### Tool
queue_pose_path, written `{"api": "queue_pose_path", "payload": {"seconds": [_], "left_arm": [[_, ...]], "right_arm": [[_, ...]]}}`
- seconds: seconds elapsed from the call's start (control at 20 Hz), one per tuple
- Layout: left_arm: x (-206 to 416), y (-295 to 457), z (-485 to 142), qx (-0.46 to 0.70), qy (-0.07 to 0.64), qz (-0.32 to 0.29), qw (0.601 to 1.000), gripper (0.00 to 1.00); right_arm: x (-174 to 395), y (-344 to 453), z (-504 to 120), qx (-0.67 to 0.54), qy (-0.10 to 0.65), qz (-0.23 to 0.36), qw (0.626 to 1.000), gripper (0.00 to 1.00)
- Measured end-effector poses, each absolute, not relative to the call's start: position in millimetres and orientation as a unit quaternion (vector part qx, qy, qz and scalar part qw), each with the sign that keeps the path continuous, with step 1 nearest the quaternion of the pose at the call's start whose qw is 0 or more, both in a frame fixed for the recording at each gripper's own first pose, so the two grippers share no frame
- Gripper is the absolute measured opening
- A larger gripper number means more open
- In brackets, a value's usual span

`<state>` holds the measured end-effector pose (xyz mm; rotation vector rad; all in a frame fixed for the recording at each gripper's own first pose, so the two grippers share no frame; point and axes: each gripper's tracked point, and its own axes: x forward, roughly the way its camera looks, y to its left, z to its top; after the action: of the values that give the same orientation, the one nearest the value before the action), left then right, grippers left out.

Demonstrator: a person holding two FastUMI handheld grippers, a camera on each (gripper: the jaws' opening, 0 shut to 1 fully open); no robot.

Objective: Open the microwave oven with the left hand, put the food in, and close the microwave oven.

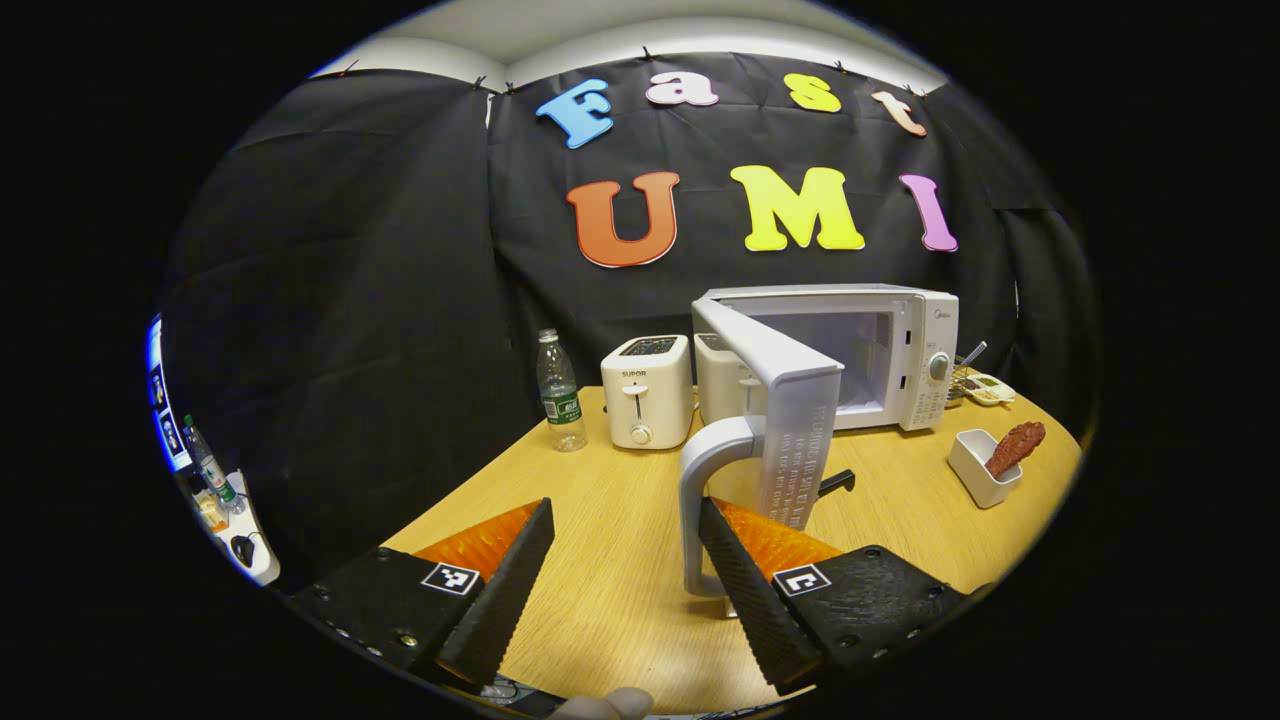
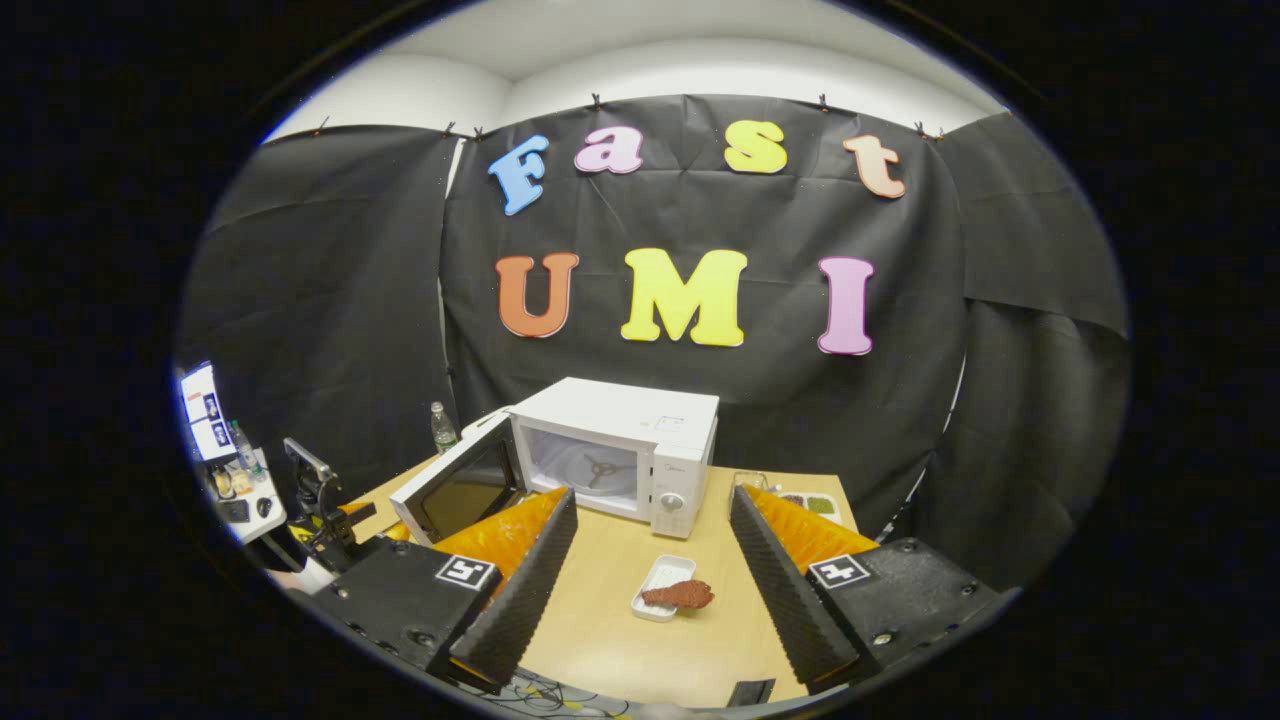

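Observation:
The white microwave point(image 1: 900, 350) stands at the back of the wooden table point(image 1: 620, 600), its door point(image 1: 790, 400) swung wide open toward me and the cavity bare. My left gripper point(image 1: 625, 560) is open; the door's grey handle point(image 1: 695, 500) stands just inside its right finger. A brown piece of food point(image 1: 1015, 447) lies across a small white dish point(image 1: 975, 470) right of the microwave. In the right gripper view, my right gripper point(image 2: 652, 500) hangs open above the table, with the food point(image 2: 680, 595) on its dish point(image 2: 655, 580) below and between the fingers, in front of the microwave point(image 2: 620, 440) and its open door point(image 2: 455, 495).
Two white toasters point(image 1: 647, 400) point(image 1: 718, 385) and a water bottle point(image 1: 560, 395) stand left of the microwave. A small tray with utensils point(image 1: 985, 388) sits behind the dish. A side table with bottles point(image 1: 215, 490) is off the table's left edge.

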<state>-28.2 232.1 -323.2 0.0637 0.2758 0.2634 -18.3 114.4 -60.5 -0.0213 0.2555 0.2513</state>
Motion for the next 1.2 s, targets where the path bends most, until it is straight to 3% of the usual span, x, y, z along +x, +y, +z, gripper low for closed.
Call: {"api": "queue_pose_path", "payload": {"seconds": [0.05, 0.15, 0.35, 0.55, 0.6, 0.65, 0.8, 0.85, 0.9, 1.15, 1.2], "left_arm": [[-28.9, 237.2, -326.5, 0.028, 0.14, 0.134, 0.981, 0.81], [-30.6, 251.0, -325.6, 0.028, 0.139, 0.149, 0.979, 0.96], [-45.3, 289.8, -325.8, 0.018, 0.149, 0.193, 0.97, 0.95], [-57.0, 291.1, -314.7, 0.034, 0.148, 0.186, 0.971, 0.95], [-58.9, 286.6, -310.6, 0.035, 0.149, 0.183, 0.971, 0.95], [-62.6, 280.1, -305.4, 0.035, 0.15, 0.181, 0.972, 0.95], [-72.7, 249.6, -280.6, 0.034, 0.137, 0.156, 0.978, 0.95], [-73.6, 235.5, -271.7, 0.034, 0.132, 0.143, 0.98, 0.95], [-72.6, 219.2, -263.0, 0.034, 0.129, 0.132, 0.982, 0.95], [-58.8, 149.6, -225.5, 0.015, 0.119, 0.088, 0.989, 0.95], [-54.2, 139.6, -219.6, 0.014, 0.117, 0.084, 0.989, 0.95]], "right_arm": [[-17.1, 113.5, -59.7, -0.012, 0.125, 0.124, 0.984, 0.91], [-14.1, 112.5, -62.9, -0.014, 0.127, 0.123, 0.984, 0.91], [-7.3, 109.4, -76.8, -0.012, 0.133, 0.124, 0.983, 0.92], [1.1, 103.4, -108.6, 0.021, 0.148, 0.14, 0.979, 0.92], [5.0, 96.2, -123.9, 0.031, 0.159, 0.137, 0.977, 0.99], [8.9, 90.3, -144.7, 0.044, 0.175, 0.139, 0.974, 0.91], [22.9, 74.8, -212.8, 0.09, 0.231, 0.148, 0.957, 0.9], [28.3, 70.2, -239.2, 0.106, 0.255, 0.148, 0.95, 0.82], [34.6, 66.8, -264.5, 0.127, 0.278, 0.15, 0.94, 0.94], [66.4, 60.4, -341.7, 0.227, 0.351, 0.169, 0.893, 0.93], [72.5, 64.6, -352.9, 0.253, 0.368, 0.182, 0.876, 0.81]]}}
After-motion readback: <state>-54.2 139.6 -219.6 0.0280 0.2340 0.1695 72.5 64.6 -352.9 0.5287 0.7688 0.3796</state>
